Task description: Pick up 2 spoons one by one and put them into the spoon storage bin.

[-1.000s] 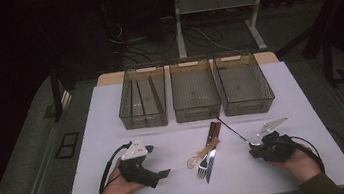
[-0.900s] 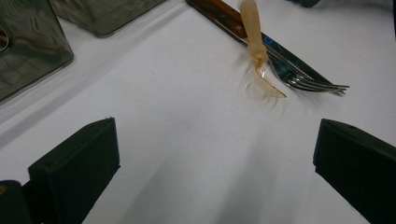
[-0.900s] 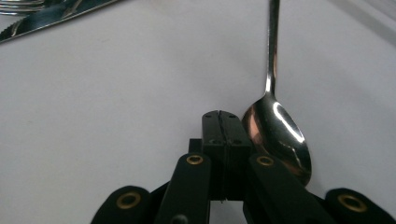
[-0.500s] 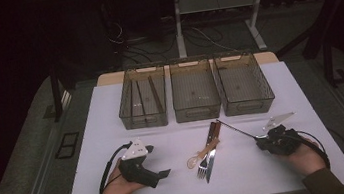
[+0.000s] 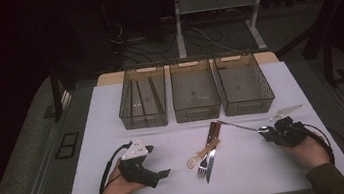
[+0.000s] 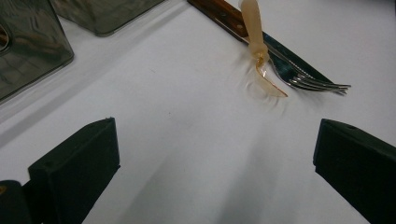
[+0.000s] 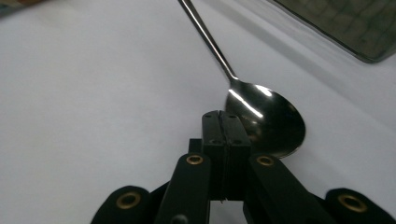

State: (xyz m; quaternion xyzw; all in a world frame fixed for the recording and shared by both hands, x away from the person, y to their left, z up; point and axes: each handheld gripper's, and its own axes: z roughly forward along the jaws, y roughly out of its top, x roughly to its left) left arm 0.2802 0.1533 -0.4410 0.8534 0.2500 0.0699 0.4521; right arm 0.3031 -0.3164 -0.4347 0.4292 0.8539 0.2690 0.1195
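A metal spoon (image 5: 239, 125) (image 7: 266, 116) lies slanted on the white table (image 5: 111, 110), its bowl at my right gripper (image 5: 264, 132) (image 7: 223, 126). That gripper's jaws are pressed together at the bowl's near rim. In the table's middle lie a wooden-handled knife (image 5: 213, 133) (image 6: 219, 14), a metal fork (image 5: 202, 169) (image 6: 317, 84) and an amber plastic spoon (image 5: 202, 153) (image 6: 261, 60). My left gripper (image 5: 157, 174) (image 6: 215, 163) rests at the front left, open and holding nothing, its jaws pointing toward that cutlery.
Three clear bins stand in a row at the back: the left bin (image 5: 143, 98) holds long sticks, beside it the middle bin (image 5: 194, 91) and the right bin (image 5: 244, 85). A corner of a bin (image 7: 355, 23) is near the right gripper. Cables trail from both grippers.
My right gripper has moved right and toward the bins, and the spoon's bowl end has swung along with it. The left gripper has stayed put.
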